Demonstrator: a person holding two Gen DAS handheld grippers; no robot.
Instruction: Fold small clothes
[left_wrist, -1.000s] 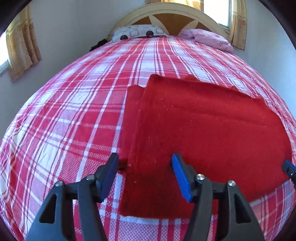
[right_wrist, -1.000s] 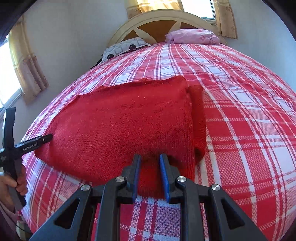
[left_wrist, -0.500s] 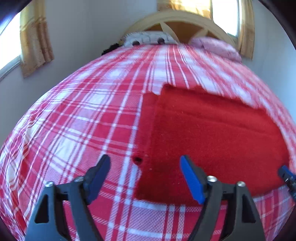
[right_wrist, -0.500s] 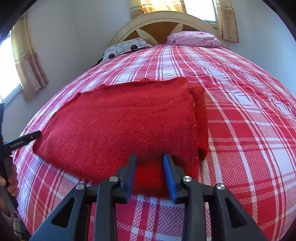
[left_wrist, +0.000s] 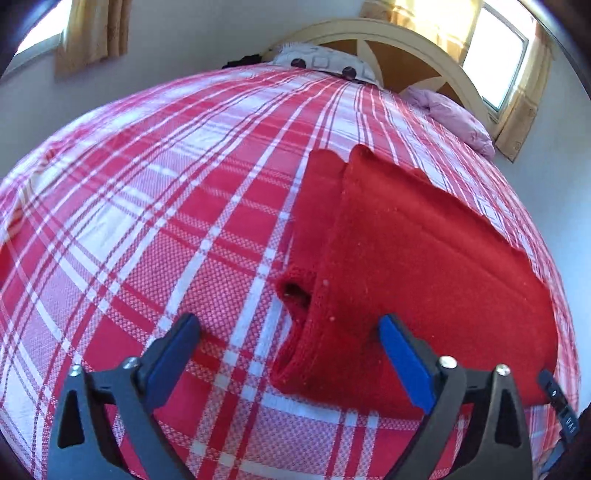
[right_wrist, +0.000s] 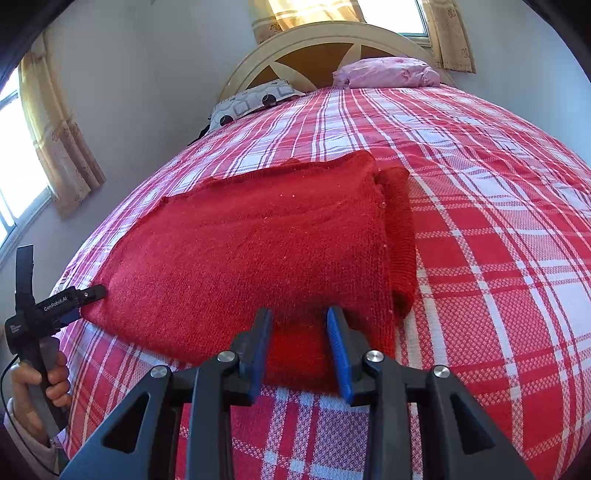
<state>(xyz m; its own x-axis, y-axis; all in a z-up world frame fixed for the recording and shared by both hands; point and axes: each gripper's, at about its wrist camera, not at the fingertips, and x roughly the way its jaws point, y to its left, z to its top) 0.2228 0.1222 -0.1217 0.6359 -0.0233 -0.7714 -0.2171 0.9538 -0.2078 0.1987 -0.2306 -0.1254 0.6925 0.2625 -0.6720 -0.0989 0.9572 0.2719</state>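
The left tongs (left_wrist: 288, 347) stand wide apart over the near left corner of the folded red knitted sweater (left_wrist: 424, 266); their jaws have just been spreading and then eased in a little. The sweater's corner and the dark cuff opening (left_wrist: 295, 291) of its tucked sleeve lie between the blue pads, but neither pad presses on the knit. One pad hangs above the red-and-white plaid bedspread (left_wrist: 147, 221), the other above the sweater.

The right tongs (right_wrist: 299, 347) are narrowly apart at the sweater's near edge, their jaws having opened slightly. A hump of red knit sits in the gap; whether the pads touch it cannot be told.

The sweater lies flat on the bedspread just ahead of both tongs, a sleeve (right_wrist: 400, 236) showing along its side. In the right wrist view a hand (right_wrist: 40, 380) holds the left tool's grip (right_wrist: 33, 314) beside the sweater's far corner.
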